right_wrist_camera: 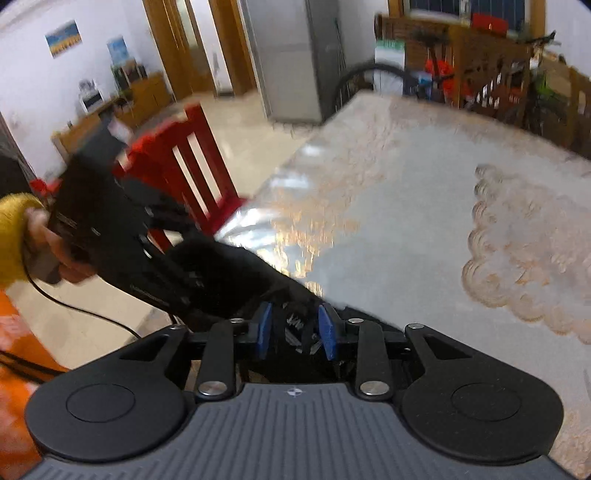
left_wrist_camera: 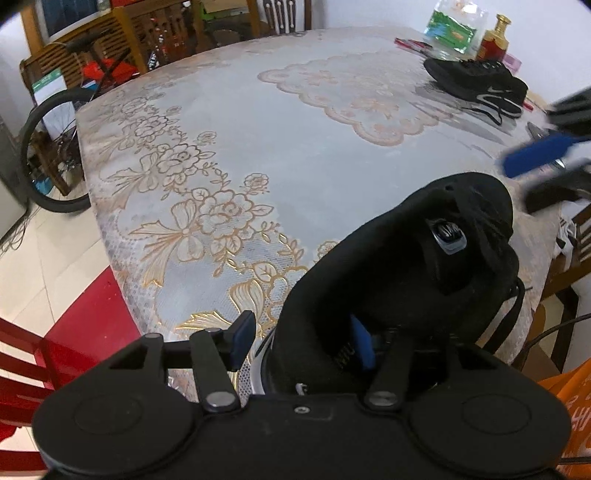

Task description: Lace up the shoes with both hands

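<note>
A black shoe (left_wrist_camera: 388,266) lies at the near edge of the table (left_wrist_camera: 295,147), toe pointing away. My left gripper (left_wrist_camera: 301,343) straddles the shoe's collar wall: one blue pad sits inside the shoe, while the other stands outside, a little off the sole. A bunch of black laces (left_wrist_camera: 487,221) lies over the toe end. In the right wrist view my right gripper (right_wrist_camera: 295,330) hovers over the shoe (right_wrist_camera: 229,273), open, with loose laces (right_wrist_camera: 295,323) between its blue pads. It also shows blurred at the right edge as the right gripper (left_wrist_camera: 543,173).
A second black shoe (left_wrist_camera: 476,83) lies far right, near a gold-capped bottle (left_wrist_camera: 495,40) and a clear bag (left_wrist_camera: 450,29). A red chair (right_wrist_camera: 184,155) stands at the table's left edge, a bicycle (left_wrist_camera: 48,147) beyond. A hand (right_wrist_camera: 44,240) in a yellow sleeve holds the left gripper's body (right_wrist_camera: 110,229).
</note>
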Tool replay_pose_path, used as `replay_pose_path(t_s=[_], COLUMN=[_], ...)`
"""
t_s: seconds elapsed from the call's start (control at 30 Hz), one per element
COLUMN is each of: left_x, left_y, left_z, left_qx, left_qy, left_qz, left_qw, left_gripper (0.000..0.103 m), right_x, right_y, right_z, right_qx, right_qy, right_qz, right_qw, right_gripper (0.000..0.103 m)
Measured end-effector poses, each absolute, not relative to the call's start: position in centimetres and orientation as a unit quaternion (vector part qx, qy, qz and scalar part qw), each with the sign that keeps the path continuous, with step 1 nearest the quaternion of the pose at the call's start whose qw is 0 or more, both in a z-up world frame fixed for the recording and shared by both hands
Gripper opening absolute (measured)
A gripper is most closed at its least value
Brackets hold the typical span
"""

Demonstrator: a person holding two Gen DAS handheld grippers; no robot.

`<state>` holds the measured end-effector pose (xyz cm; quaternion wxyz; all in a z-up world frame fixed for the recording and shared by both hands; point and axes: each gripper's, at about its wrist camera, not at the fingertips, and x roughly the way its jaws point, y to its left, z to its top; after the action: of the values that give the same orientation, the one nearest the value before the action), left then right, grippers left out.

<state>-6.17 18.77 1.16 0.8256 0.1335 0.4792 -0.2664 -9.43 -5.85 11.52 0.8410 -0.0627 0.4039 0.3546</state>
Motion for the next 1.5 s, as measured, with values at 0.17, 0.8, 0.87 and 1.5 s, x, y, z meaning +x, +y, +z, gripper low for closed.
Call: replay_pose_path(t_s=[0.17,0.8,0.87,1.5], left_x=[-6.0,-6.2,-6.2,-5.7], left_y=[18.8,18.8,18.7,18.5], left_z=[1.2,1.1,1.1,0.9], left_qx=[0.124,0.124,0.129,0.135], left_qy=[0.480,0.482,0.481,0.482], left_qz=[-0.257,-0.249,-0.252,-0.277], left_qw=[0.830,0.831,0.830,0.820], left_gripper=[0.054,0.054,0.054,0.053], right_x=[-11.9,-13.8,-13.8,-13.7], right_y=[-5.9,-13.7,-14.1,-13.5], right_z=[11.4,2.4,1.7,0.9], right_qx=[-0.153,0.276,0.337,0.431], right_qy=[0.421,0.626,0.614,0.601], right_qz=[0.401,0.036,-0.008,-0.220], right_qw=[0.799,0.728,0.713,0.636], right_gripper=[0.033,0.034,0.039,0.004])
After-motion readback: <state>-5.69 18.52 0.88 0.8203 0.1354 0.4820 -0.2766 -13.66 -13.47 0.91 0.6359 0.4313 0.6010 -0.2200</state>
